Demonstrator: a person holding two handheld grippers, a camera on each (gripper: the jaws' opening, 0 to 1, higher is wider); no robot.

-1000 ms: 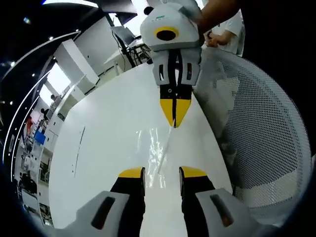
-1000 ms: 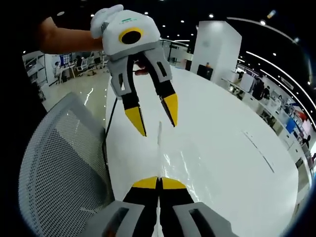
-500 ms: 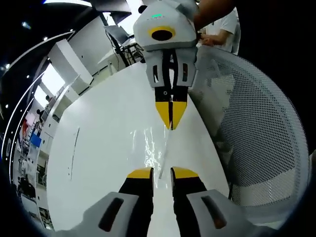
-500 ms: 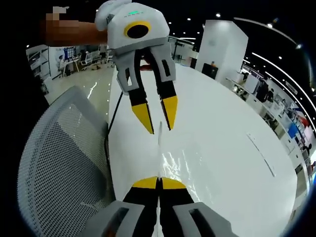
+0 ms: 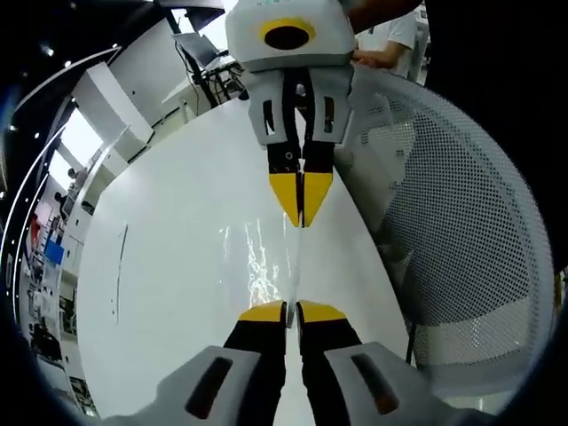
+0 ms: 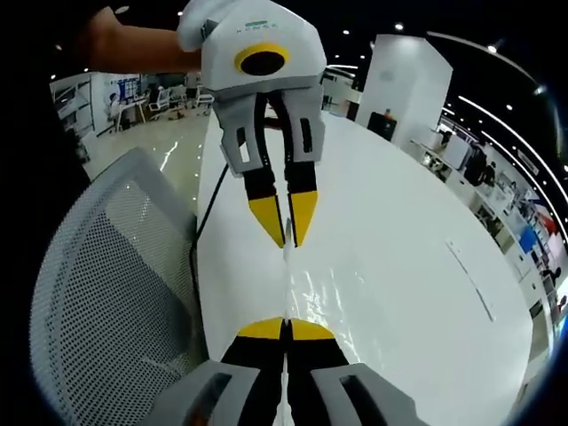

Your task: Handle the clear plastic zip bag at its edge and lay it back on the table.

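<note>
In the left gripper view, the left gripper point(image 5: 291, 311) has its jaws pressed together on the near edge of the clear plastic zip bag point(image 5: 266, 257). The bag stretches over the white tabletop point(image 5: 169, 266) near its long edge beside the mesh chair point(image 5: 461, 257). Opposite, the right gripper point(image 5: 301, 209) pinches the far edge.

In the right gripper view, the right gripper point(image 6: 285, 329) is clamped on the bag's edge point(image 6: 286, 284), with the left gripper point(image 6: 287, 232) nearly closed on the other end. Judging by this, the edge grasp is done; lowering and releasing the bag remain.
</note>
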